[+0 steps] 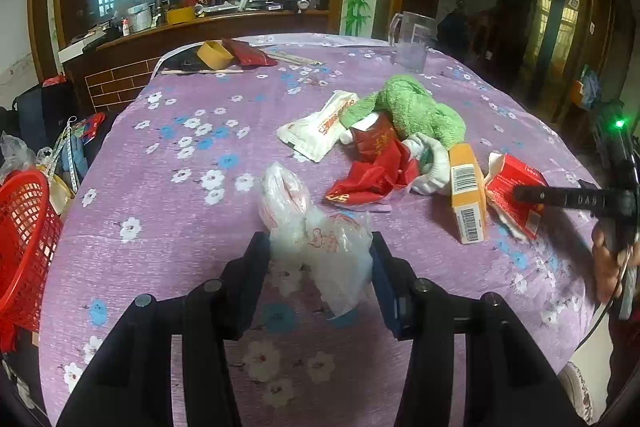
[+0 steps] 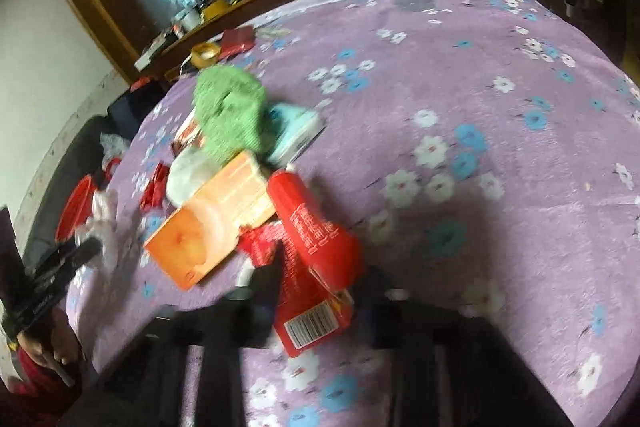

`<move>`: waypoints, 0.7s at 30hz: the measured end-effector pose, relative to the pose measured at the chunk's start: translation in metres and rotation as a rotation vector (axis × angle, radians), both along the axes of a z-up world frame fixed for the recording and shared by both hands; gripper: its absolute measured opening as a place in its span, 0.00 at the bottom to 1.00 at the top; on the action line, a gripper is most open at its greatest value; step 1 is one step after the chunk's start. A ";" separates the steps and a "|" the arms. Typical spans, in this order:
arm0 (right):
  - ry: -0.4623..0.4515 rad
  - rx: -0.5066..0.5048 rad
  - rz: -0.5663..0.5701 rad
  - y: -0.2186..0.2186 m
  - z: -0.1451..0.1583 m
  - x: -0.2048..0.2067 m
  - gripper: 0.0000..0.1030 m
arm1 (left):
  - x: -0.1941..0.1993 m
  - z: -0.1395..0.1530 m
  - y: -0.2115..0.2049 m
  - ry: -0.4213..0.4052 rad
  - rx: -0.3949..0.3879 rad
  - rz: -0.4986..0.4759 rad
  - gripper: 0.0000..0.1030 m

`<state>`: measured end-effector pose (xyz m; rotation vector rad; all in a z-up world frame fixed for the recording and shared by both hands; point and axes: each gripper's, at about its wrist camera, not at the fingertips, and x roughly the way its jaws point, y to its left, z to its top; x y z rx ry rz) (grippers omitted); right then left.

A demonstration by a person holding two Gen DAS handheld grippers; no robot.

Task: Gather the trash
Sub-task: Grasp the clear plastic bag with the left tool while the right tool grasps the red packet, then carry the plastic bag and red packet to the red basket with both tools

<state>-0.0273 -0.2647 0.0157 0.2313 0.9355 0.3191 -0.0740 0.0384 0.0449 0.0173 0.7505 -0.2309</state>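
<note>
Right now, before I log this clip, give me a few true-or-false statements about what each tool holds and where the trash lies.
1. The left tool grips a crumpled clear plastic bag. True.
2. The right tool is closed on a green fuzzy cloth. False: it is shut on a flattened red cardboard carton.
3. A red mesh plastic basket sits beside the table's left edge. True.
4. The orange cardboard box is already in that basket. False: it lies on the purple floral tablecloth.

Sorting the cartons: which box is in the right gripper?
The crushed red box, clamped in the right gripper; the orange box lies free beside it.
</note>
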 end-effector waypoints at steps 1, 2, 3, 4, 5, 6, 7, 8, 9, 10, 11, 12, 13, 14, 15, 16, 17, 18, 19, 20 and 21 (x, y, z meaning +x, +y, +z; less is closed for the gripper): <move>-0.024 -0.016 -0.011 0.004 0.002 -0.005 0.13 | -0.001 0.000 -0.001 -0.004 -0.001 0.000 0.47; -0.062 -0.031 -0.024 0.008 0.007 -0.013 0.12 | -0.002 0.000 -0.002 -0.011 -0.002 0.001 0.47; -0.097 -0.037 -0.041 0.012 0.011 -0.021 0.12 | -0.002 0.000 -0.003 -0.016 -0.002 0.003 0.47; -0.131 -0.044 -0.066 0.013 0.016 -0.028 0.11 | -0.003 0.000 -0.004 -0.024 -0.003 0.007 0.47; -0.171 -0.055 -0.094 0.016 0.021 -0.036 0.11 | -0.004 0.000 -0.005 -0.030 -0.006 0.012 0.47; -0.211 -0.065 -0.119 0.020 0.027 -0.044 0.11 | -0.005 -0.001 -0.004 -0.036 -0.011 0.017 0.47; -0.253 -0.068 -0.147 0.025 0.032 -0.052 0.11 | -0.005 -0.001 -0.004 -0.041 -0.019 0.024 0.47; -0.293 -0.063 -0.167 0.029 0.036 -0.059 0.11 | -0.005 -0.001 -0.004 -0.043 -0.025 0.028 0.47; -0.317 -0.047 -0.165 0.034 0.039 -0.062 0.11 | -0.005 -0.002 -0.004 -0.049 -0.030 0.034 0.47; -0.333 -0.021 -0.151 0.040 0.039 -0.063 0.11 | -0.006 -0.002 -0.004 -0.060 -0.028 0.044 0.47; -0.351 -0.002 -0.142 0.048 0.039 -0.065 0.11 | -0.007 -0.003 -0.004 -0.067 -0.021 0.051 0.48; -0.360 0.002 -0.132 0.056 0.038 -0.066 0.11 | -0.008 -0.004 -0.005 -0.072 -0.010 0.056 0.48; -0.361 0.002 -0.108 0.067 0.038 -0.066 0.11 | -0.008 -0.006 -0.005 -0.075 0.000 0.058 0.48; -0.363 0.007 -0.082 0.078 0.037 -0.064 0.11 | -0.009 -0.007 -0.005 -0.078 0.006 0.062 0.48; -0.368 0.011 -0.069 0.085 0.037 -0.064 0.11 | -0.009 -0.007 -0.004 -0.083 0.007 0.068 0.48; -0.370 0.010 -0.054 0.093 0.037 -0.062 0.11 | -0.011 -0.007 -0.003 -0.093 0.004 0.071 0.48; -0.370 0.007 -0.037 0.102 0.038 -0.060 0.11 | -0.012 -0.006 -0.003 -0.103 0.001 0.071 0.48; -0.385 0.006 -0.031 0.109 0.039 -0.058 0.11 | -0.013 -0.005 -0.002 -0.116 0.000 0.075 0.48; -0.395 -0.004 -0.028 0.116 0.040 -0.057 0.11 | -0.015 -0.004 -0.001 -0.132 0.009 0.084 0.48; -0.403 -0.015 -0.022 0.121 0.042 -0.055 0.11 | -0.015 -0.004 -0.002 -0.137 0.013 0.085 0.48; -0.411 -0.020 -0.018 0.124 0.043 -0.053 0.11 | -0.015 -0.004 -0.002 -0.137 0.011 0.081 0.48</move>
